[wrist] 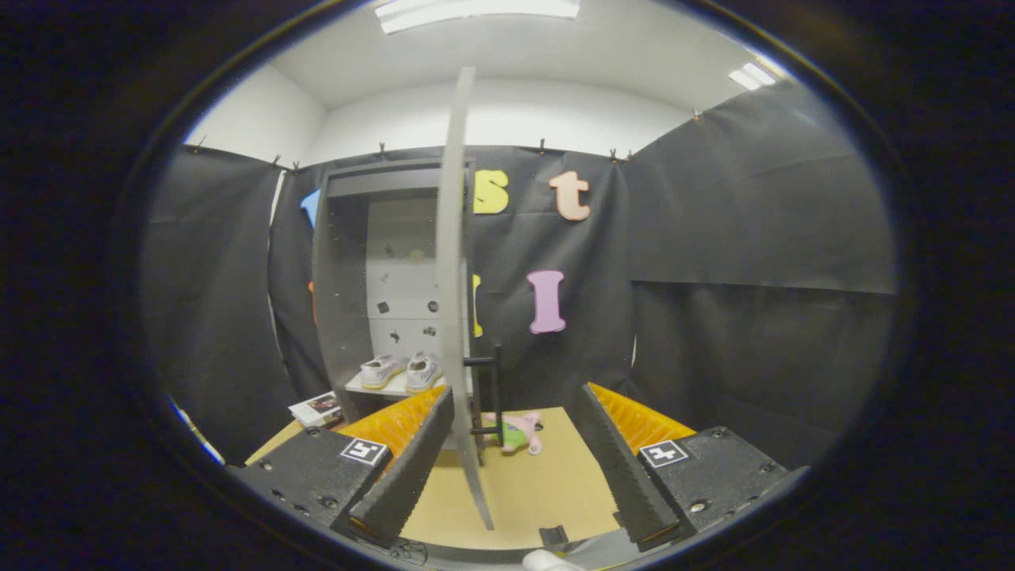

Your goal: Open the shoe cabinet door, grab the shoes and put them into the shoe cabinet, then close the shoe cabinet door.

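The grey shoe cabinet (342, 270) stands against the booth wall, its inside showing. A pair of white shoes (400, 370) rests side by side on its lower shelf. The cabinet door (453, 262) is swung out edge-on toward me, running from high up down between my fingers. Its black bar handle (496, 388) sticks out on the door's right side. My gripper (511, 460) is open, its fingers spread on either side of the door's lower edge without pressing on it.
A small pink and green plush toy (519, 432) lies on the tan tabletop (547, 484) just right of the door. A booklet (317, 408) lies left of the cabinet's base. Black cloth walls close in on the left and right.
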`<state>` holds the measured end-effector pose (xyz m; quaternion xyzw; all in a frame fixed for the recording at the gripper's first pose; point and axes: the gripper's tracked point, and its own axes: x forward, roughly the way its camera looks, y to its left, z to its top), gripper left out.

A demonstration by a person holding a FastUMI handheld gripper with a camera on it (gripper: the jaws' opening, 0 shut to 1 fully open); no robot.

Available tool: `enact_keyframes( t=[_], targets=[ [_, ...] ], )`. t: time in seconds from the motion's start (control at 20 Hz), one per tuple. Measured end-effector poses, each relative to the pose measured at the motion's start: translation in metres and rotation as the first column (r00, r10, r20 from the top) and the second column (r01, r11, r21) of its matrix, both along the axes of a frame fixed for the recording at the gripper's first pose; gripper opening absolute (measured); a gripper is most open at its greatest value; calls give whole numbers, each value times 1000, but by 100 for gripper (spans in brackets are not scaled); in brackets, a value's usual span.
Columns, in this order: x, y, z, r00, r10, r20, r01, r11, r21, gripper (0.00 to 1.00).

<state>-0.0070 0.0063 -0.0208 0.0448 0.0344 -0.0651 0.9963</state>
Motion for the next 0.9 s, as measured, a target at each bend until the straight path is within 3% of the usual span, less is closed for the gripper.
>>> enact_keyframes(
  t=[0.15, 0.3, 0.65, 0.9],
  targets=[
    [26, -37, -10, 1000, -5, -19, 5, 1000, 8, 100],
    [63, -52, -24, 998, 51, -43, -50, 999, 22, 99],
    [111, -27, -41, 974, 214, -68, -211, 976, 45, 99],
    [114, -17, -40, 971, 230, -61, -228, 973, 35, 98]
  ],
)
